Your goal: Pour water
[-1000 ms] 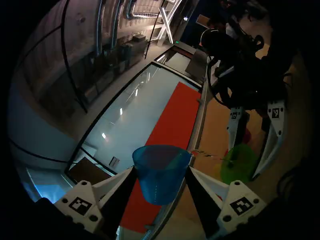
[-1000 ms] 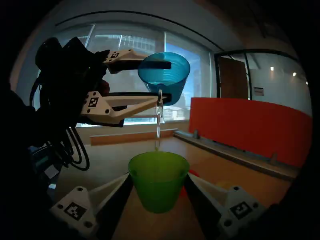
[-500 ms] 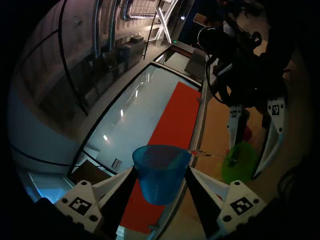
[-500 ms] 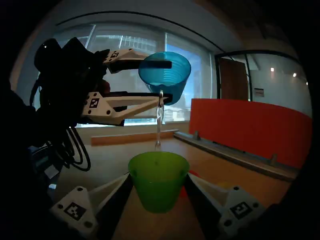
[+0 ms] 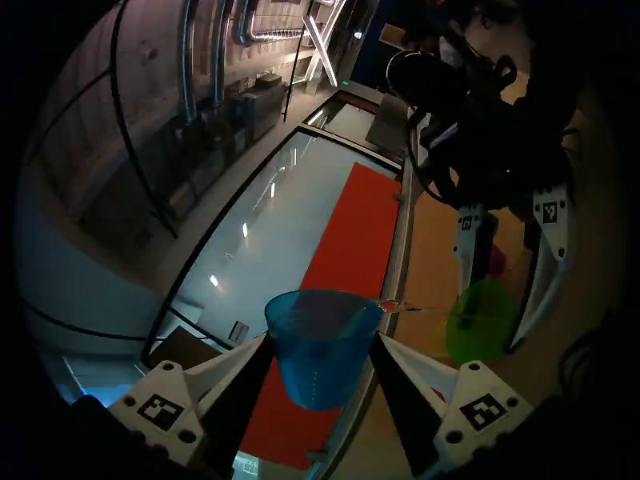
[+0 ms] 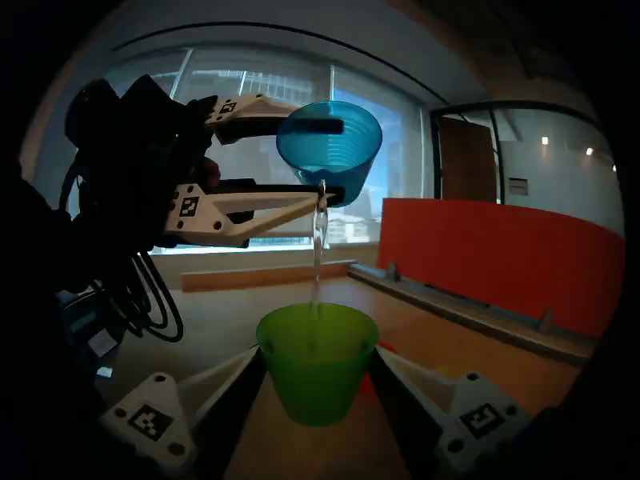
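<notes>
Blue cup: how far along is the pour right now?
Done: the left gripper holds the blue cup tipped above the green cup, which the right gripper holds upright. In hand: a thin water stream falls from the blue lip into the green cup. Left: empty the blue cup and right it; how much water it holds I cannot tell.

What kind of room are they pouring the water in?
Probably an office or meeting space: a big window looking onto buildings, a long wooden table with an orange divider panel along it, and a glass-walled room beyond.
</notes>
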Action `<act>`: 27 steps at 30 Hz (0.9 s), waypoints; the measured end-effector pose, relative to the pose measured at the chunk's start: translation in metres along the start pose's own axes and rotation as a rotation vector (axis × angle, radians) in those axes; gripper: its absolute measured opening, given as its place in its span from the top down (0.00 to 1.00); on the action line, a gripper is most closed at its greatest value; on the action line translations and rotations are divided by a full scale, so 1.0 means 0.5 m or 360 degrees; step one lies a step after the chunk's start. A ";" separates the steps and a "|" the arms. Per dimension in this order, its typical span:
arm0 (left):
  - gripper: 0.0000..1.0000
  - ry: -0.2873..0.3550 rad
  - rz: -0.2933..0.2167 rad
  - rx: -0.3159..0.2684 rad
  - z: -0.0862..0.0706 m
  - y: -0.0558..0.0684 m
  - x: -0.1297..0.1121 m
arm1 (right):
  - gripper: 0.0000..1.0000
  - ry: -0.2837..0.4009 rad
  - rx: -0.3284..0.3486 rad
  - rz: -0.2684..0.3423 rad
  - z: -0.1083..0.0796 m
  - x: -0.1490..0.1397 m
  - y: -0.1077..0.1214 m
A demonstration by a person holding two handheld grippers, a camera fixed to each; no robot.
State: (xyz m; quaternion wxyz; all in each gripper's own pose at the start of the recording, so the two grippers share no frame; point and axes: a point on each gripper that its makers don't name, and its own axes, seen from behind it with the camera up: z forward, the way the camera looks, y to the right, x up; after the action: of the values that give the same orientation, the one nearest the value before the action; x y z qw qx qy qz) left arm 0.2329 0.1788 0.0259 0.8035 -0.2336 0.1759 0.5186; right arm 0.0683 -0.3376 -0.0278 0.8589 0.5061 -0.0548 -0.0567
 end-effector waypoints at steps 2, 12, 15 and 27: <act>0.17 -0.0001 0.0011 0.0001 0.000 0.002 0.000 | 0.12 0.0001 0.0000 0.0000 0.000 0.000 0.000; 0.17 0.0004 0.0076 0.0007 -0.004 -0.001 0.006 | 0.12 0.0003 0.0002 -0.0001 0.001 0.003 -0.002; 0.17 0.0004 0.0097 0.0005 -0.004 0.002 0.006 | 0.12 0.0005 0.0001 0.0000 0.000 0.004 -0.002; 0.17 0.0007 0.0145 0.0010 -0.001 -0.006 0.008 | 0.12 0.0005 0.0000 0.0000 -0.001 0.005 -0.002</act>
State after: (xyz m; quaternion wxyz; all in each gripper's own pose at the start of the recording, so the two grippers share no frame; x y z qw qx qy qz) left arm 0.2371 0.1806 0.0238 0.7793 -0.2241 0.1897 0.5536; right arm 0.0707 -0.3378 -0.0287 0.8590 0.5061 -0.0534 -0.0558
